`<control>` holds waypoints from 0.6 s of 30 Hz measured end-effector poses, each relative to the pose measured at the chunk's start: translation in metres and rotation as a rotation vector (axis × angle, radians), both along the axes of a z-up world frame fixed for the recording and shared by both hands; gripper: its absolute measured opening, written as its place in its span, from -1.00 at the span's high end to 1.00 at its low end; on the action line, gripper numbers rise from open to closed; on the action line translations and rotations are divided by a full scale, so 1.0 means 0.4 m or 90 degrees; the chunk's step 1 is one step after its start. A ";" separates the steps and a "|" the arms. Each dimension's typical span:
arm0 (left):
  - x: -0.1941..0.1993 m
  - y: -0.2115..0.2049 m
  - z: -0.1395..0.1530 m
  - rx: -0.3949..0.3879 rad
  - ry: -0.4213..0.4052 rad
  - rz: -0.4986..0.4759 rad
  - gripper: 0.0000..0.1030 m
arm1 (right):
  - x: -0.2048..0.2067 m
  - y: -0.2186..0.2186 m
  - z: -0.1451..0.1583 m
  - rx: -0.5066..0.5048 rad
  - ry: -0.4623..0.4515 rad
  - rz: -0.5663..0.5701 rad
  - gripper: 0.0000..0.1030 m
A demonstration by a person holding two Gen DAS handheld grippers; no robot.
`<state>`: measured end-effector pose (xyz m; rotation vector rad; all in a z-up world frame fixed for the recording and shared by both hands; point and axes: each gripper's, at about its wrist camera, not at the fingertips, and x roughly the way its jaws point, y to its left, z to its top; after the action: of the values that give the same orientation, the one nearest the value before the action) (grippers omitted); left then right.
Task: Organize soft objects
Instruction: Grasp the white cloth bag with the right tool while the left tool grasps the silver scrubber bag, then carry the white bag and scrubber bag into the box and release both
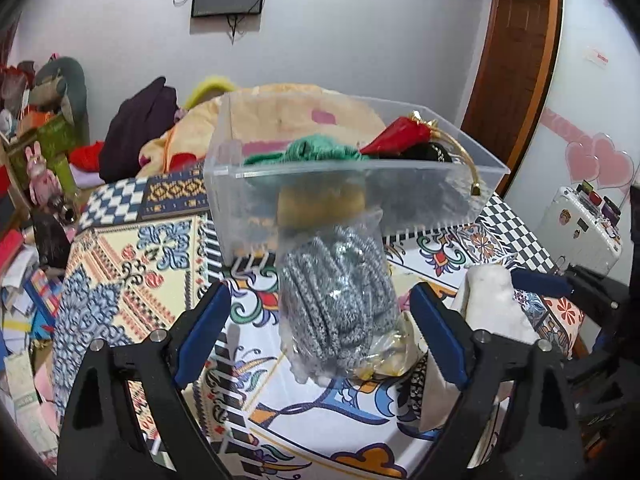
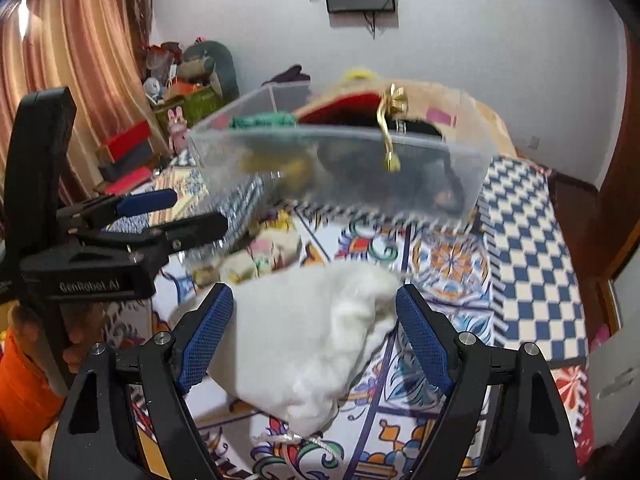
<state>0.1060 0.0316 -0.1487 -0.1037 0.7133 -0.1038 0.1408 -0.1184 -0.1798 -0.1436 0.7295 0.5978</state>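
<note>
A clear plastic bin (image 1: 472, 184) stands on the patterned cloth and holds green (image 1: 316, 150), red and black soft items. It also shows in the right wrist view (image 2: 476, 176). A clear bag of grey knitted bands (image 1: 340, 300) lies in front of the bin, between the open fingers of my left gripper (image 1: 320, 320). A white drawstring pouch (image 2: 304, 340) lies between the open fingers of my right gripper (image 2: 316, 332). The pouch also shows in the left wrist view (image 1: 492, 296). The left gripper appears in the right wrist view (image 2: 176, 216), left of the pouch.
The patterned cloth (image 1: 132, 260) covers a bed. Bedding and dark clothes (image 1: 140, 132) are piled behind the bin. Toys and boxes (image 1: 44, 152) crowd the left side. A white suitcase (image 1: 580, 228) stands at the right. Small pale packets (image 2: 260, 256) lie near the pouch.
</note>
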 end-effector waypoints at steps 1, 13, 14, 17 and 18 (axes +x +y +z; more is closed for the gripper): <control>0.000 0.000 -0.003 -0.001 0.003 0.000 -0.70 | 0.001 -0.002 -0.005 -0.001 0.005 -0.001 -0.58; -0.005 -0.029 -0.023 -0.018 0.015 -0.025 -0.03 | -0.023 -0.045 -0.018 0.009 0.012 0.007 0.20; -0.007 -0.033 -0.023 -0.014 0.015 -0.029 0.00 | -0.024 -0.046 -0.017 0.009 0.012 0.009 0.26; -0.019 -0.042 -0.022 -0.009 0.008 -0.034 0.13 | -0.030 -0.046 -0.007 0.004 0.002 0.011 0.49; -0.017 -0.039 -0.021 -0.009 0.006 -0.035 0.19 | -0.034 -0.049 -0.003 0.004 -0.002 0.011 0.56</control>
<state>0.0991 0.0160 -0.1569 -0.0991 0.7252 -0.1605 0.1274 -0.1378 -0.1809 -0.1454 0.7243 0.6163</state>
